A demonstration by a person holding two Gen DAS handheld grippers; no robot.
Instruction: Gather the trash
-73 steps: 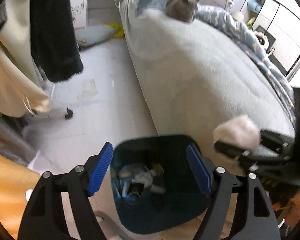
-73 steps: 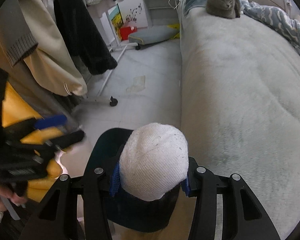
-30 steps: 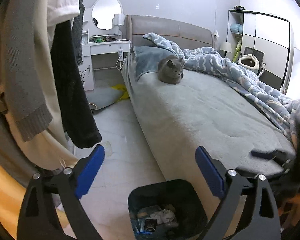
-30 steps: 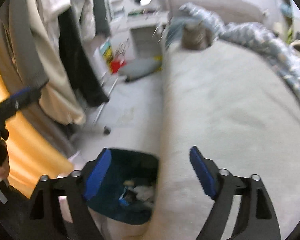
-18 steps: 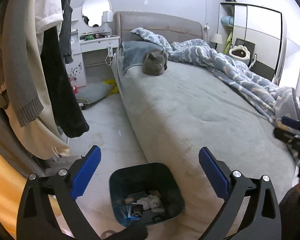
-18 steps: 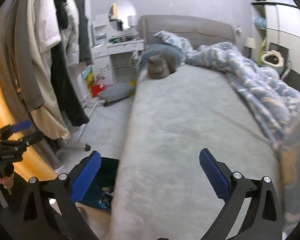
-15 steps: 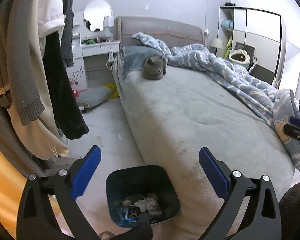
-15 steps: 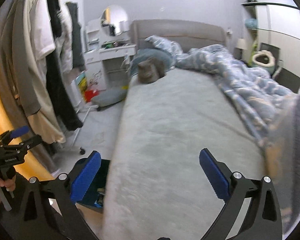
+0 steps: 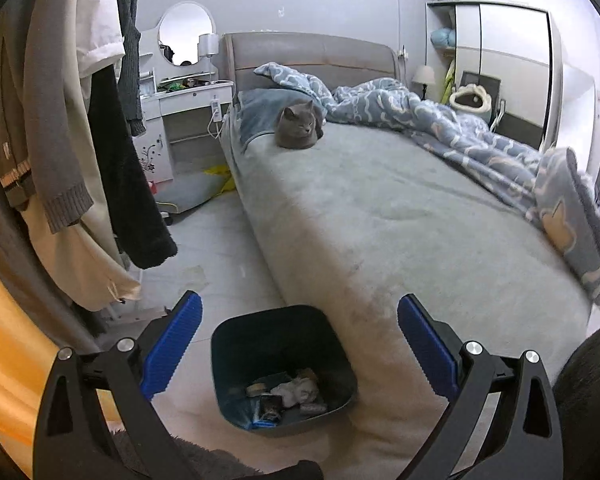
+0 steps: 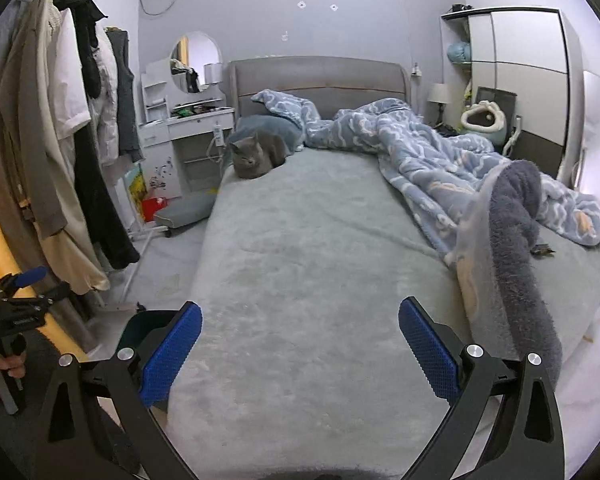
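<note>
Left gripper (image 9: 298, 350) is hanging with fingers spread wide, gripping nothing, above the dark bin (image 9: 236, 344) at 6 o'clock, which is holding trash (image 9: 296, 390) beside the bed (image 9: 380, 216). Right gripper (image 10: 300, 350) is likewise gaping empty over the bed; a small dark scrap (image 10: 543, 250) is lying at 3 o'clock. Grey cat (image 9: 298, 128) is sitting at 12.

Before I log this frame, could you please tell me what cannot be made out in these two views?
- Trash bin, right wrist view: inside hidden by the right gripper finger and the bed.
- Bin contents, left wrist view: too small to identify.
- Small dark item on the bed, right wrist view: too small to name.
- Right gripper: outside the left wrist view.
</note>
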